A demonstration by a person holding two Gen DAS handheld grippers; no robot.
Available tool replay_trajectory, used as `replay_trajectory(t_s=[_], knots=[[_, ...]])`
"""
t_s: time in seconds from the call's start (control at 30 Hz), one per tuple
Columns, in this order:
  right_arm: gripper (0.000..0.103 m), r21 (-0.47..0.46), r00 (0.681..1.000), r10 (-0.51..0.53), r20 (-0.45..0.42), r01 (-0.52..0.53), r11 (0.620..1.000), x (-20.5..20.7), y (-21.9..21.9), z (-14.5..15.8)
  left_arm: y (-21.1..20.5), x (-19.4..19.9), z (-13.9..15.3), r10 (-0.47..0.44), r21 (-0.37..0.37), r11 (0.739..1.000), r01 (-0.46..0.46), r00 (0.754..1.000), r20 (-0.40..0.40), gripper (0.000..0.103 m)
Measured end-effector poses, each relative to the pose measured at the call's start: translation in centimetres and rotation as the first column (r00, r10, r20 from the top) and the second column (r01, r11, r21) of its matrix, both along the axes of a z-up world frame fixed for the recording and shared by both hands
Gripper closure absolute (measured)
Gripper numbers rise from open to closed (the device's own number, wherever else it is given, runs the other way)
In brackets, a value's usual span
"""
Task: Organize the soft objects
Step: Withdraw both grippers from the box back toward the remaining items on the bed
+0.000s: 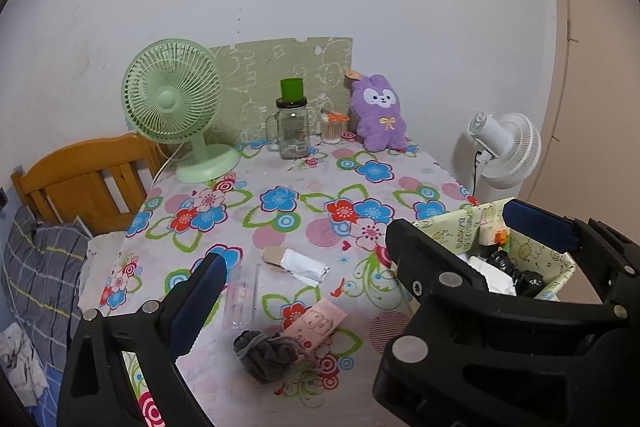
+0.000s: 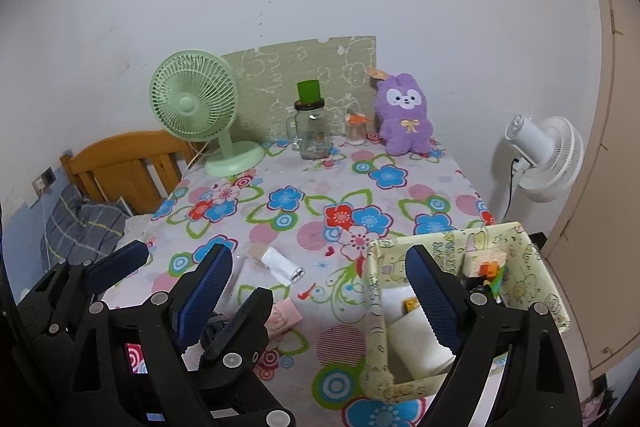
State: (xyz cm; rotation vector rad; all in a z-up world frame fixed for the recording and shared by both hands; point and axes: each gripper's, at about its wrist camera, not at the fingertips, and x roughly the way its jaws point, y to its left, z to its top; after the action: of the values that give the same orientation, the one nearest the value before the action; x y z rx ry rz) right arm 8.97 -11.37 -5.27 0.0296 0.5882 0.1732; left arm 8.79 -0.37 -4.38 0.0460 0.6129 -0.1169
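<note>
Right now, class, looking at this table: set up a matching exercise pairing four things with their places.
Things:
1. green fan
2. plush rabbit
3. grey cloth
4. box

Places:
A. near right side of the table
B. far left corner
C. near edge, beside a pink packet
D. far right, against the wall

Pairs: 1-B, 2-D, 3-C, 4-A

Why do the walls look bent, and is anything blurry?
Left wrist view: the fisheye lens bows the wall edge and darkens the corners; the green fan is sharp. Right wrist view: same bending; the white fan looks slightly soft near the edge.
</note>
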Motion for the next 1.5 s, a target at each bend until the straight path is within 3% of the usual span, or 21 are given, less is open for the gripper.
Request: replay_trajectory(t_s=[0.4,0.87,1.33,1.5], knots=[[0.013,-0.03,0.999,0.035,-0.018,-0.035,0.999,1.5,2.2,-1.9,2.1,0.9,-2.3,0.044,-0.013,0.999,-0.044,0.999,-0.025,0.004],[0.013,-0.034,0.994,0.077,-0.072,-0.08,0.996,3.1,4.0,-6.0,4.1,1.8,-6.2,0.115,-0.019,0.993,-0.117,0.991,-0.073,0.004],[0.013,-0.043,0.979,0.12,-0.167,-0.129,0.991,4.9,6.0,-10.0,5.9,2.7,-10.2,0.158,-0.032,0.986,-0.166,0.972,-0.172,0.005],[0.013,-0.043,0.968,0.115,-0.222,-0.128,0.991,5.5,6.4,-11.8,6.3,3.2,-11.7,0.157,-0.034,0.985,-0.169,0.962,-0.224,0.013]])
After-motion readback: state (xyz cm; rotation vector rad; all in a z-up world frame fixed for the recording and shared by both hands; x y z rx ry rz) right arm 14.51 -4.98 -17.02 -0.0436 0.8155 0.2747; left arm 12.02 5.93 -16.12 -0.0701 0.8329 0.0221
